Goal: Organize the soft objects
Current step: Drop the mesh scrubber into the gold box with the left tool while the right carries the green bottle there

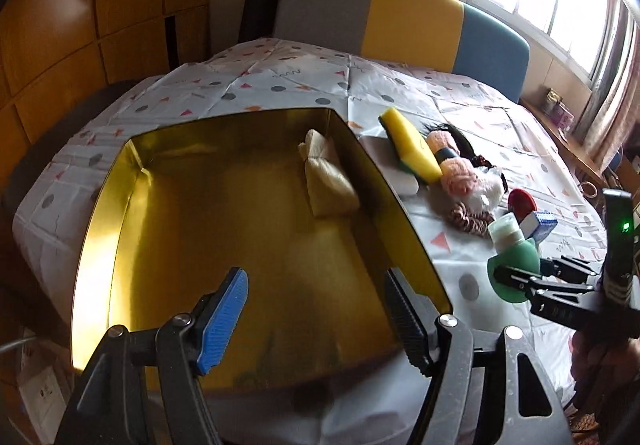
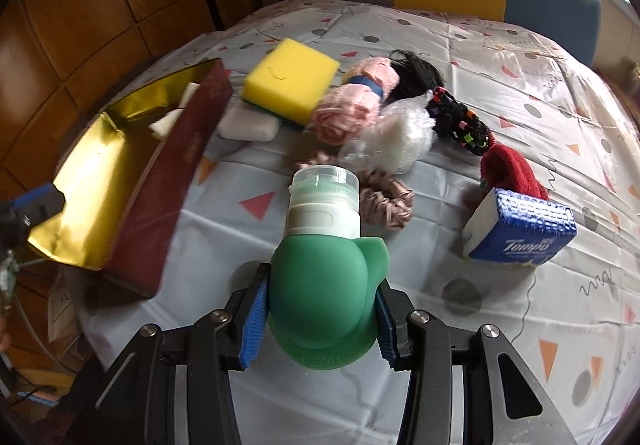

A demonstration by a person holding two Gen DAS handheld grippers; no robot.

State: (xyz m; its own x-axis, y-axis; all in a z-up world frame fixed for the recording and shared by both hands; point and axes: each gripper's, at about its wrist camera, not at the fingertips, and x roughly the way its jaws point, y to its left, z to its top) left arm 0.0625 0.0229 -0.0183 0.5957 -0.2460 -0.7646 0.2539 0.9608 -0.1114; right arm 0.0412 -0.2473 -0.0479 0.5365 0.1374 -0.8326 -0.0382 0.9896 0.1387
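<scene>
My right gripper [image 2: 318, 325] is shut on a green squeeze bottle [image 2: 324, 285] with a clear cap, held above the table; it also shows in the left wrist view [image 1: 514, 251]. My left gripper [image 1: 316, 317] is open and empty over the near end of the gold-lined box [image 1: 104, 213]. A cream cloth [image 1: 328, 177] lies inside the box at its far right. To the box's right lie a yellow sponge [image 2: 292, 79], a white soap-like block [image 2: 248, 125], a pink towel [image 2: 352, 105], a plastic-wrapped white bundle [image 2: 396, 137] and a pink scrunchie [image 2: 388, 201].
A black beaded hair piece [image 2: 460, 121], a red cloth [image 2: 512, 169] and a blue Tempo tissue pack [image 2: 520, 233] lie to the right. The box has a dark red outer wall [image 2: 172, 181]. A grey, yellow and blue chair back [image 1: 400, 21] stands beyond the patterned tablecloth [image 2: 520, 65].
</scene>
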